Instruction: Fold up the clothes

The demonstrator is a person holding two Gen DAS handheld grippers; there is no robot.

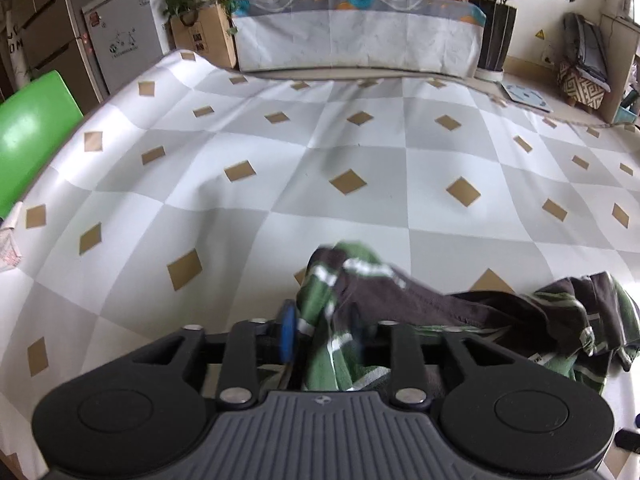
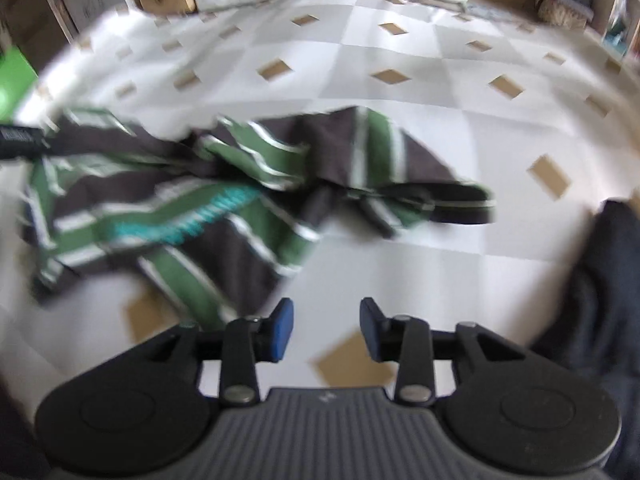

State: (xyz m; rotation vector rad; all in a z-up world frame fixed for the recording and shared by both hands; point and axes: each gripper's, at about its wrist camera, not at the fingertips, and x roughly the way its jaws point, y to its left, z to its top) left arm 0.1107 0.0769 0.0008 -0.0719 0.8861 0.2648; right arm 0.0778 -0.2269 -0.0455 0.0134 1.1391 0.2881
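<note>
Nearest to us, our left gripper [image 1: 320, 334] is clenched on a bunch of the striped garment [image 2: 168, 196], and our right gripper [image 2: 326, 330] hangs released, holding nothing, just beside the cloth. The garment lies crumpled on the checkered tablecloth [image 1: 248, 128]. We should first find a second corner with the right, then spread it flat before any fold.

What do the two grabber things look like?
Both look alike. The left gripper and right gripper have black arms with silver rivets, round black discs each side, a ribbed grey middle, and blue pads.
</note>
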